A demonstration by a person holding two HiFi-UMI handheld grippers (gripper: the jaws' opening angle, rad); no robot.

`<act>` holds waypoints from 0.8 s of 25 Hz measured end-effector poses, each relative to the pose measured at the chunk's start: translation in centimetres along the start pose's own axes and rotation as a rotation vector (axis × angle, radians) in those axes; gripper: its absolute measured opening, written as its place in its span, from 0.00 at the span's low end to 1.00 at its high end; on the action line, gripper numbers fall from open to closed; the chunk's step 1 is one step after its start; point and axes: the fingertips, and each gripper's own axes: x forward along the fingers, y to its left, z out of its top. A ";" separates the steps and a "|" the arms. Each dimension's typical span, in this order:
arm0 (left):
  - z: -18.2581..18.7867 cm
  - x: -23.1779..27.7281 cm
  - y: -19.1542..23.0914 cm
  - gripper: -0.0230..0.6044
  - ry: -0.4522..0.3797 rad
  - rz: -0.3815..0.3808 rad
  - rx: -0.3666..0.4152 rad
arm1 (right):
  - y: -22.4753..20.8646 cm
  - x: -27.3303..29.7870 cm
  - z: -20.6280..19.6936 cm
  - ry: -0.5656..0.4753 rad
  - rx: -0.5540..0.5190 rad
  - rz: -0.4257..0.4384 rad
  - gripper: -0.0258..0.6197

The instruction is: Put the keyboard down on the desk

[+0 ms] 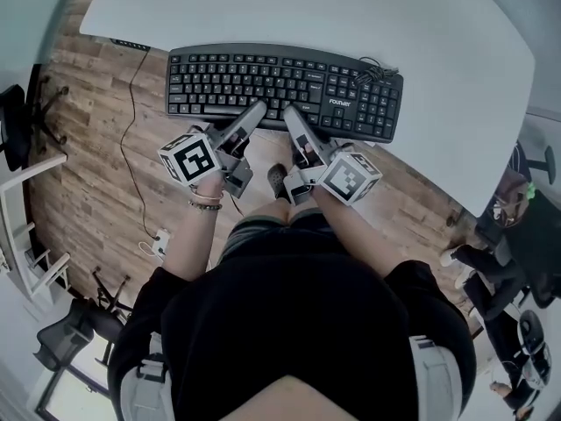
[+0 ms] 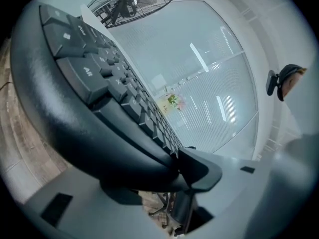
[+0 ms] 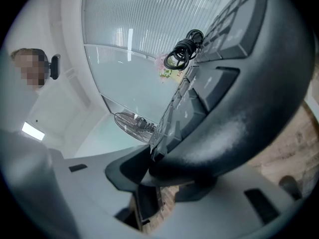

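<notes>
A black keyboard [image 1: 280, 86] lies across the near edge of the white desk [image 1: 351, 16], its front edge sticking out over the floor. My left gripper [image 1: 254, 112] grips that front edge left of the middle, and my right gripper [image 1: 294, 117] grips it just to the right. In the left gripper view the keyboard [image 2: 89, 108] fills the left side, with its rim clamped between the jaws of my left gripper [image 2: 174, 176]. In the right gripper view the keyboard [image 3: 234, 118] is pinched the same way by my right gripper [image 3: 149, 176]. A coiled cable [image 1: 372, 73] rests on the keyboard's right end.
Wood floor [image 1: 88, 147] lies below the desk edge, with a thin cable and a power strip [image 1: 160, 239] on it. Dark chairs stand at the left [image 1: 17, 125] and right [image 1: 526, 209]. A fan [image 2: 132, 1] stands beyond the desk.
</notes>
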 end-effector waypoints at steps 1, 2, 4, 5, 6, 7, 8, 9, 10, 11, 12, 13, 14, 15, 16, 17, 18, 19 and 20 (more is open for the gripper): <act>0.0 0.0 0.2 0.41 0.000 0.012 0.001 | 0.2 0.0 -0.1 0.009 0.005 0.003 0.28; 0.1 0.0 0.3 0.42 -0.002 0.025 0.004 | 0.2 0.0 -0.1 0.018 0.008 0.004 0.28; 0.0 0.1 0.5 0.45 -0.002 0.045 0.003 | -0.2 0.0 -0.2 0.031 0.010 0.000 0.28; 0.0 0.1 0.6 0.46 -0.002 0.052 -0.003 | -0.5 0.0 -0.3 0.036 0.008 -0.001 0.28; -0.1 0.2 0.6 0.46 0.000 0.057 -0.010 | -0.6 0.0 -0.4 0.042 0.007 0.000 0.28; -0.1 0.1 0.6 0.47 0.001 0.062 -0.014 | -0.5 0.0 -0.4 0.050 0.007 0.001 0.28; -0.1 0.1 0.6 0.47 0.002 0.068 -0.015 | -0.5 -0.1 -0.5 0.058 0.007 0.000 0.28; 0.0 0.2 0.7 0.48 0.002 0.076 -0.014 | -0.5 -0.1 -0.6 0.068 0.009 -0.004 0.29; 0.0 0.2 0.8 0.49 0.002 0.085 -0.015 | -0.5 -0.1 -0.6 0.078 0.010 -0.012 0.29; 0.0 0.2 0.8 0.50 0.000 0.095 -0.016 | -0.6 -0.1 -0.7 0.087 0.011 -0.022 0.31; 0.0 0.2 0.9 0.51 -0.003 0.106 -0.016 | -0.7 -0.1 -0.8 0.096 0.011 -0.033 0.32; 0.0 0.2 1.0 0.52 -0.006 0.117 -0.017 | -0.8 0.0 -0.9 0.104 0.010 -0.044 0.33; 0.0 0.2 1.0 0.53 -0.009 0.125 -0.018 | -0.9 0.0 -1.0 0.112 0.007 -0.053 0.35; 0.0 0.2 1.1 0.54 -0.011 0.131 -0.020 | -0.9 0.0 -1.1 0.121 0.002 -0.061 0.36; 0.0 0.2 1.0 0.54 -0.012 0.135 -0.022 | -1.0 0.0 -1.2 0.134 -0.006 -0.071 0.37; -0.1 0.2 1.0 0.55 -0.013 0.139 -0.024 | -1.3 -0.1 -1.3 0.151 -0.019 -0.083 0.39; -0.1 0.2 1.0 0.55 -0.014 0.143 -0.026 | -1.5 -0.1 -1.5 0.168 -0.031 -0.095 0.41; -0.1 0.2 1.0 0.56 -0.017 0.147 -0.028 | -1.4 -0.1 -1.5 0.179 -0.034 -0.102 0.42; -0.2 0.1 1.0 0.56 -0.022 0.153 -0.031 | -1.1 0.0 -1.4 0.184 -0.028 -0.102 0.42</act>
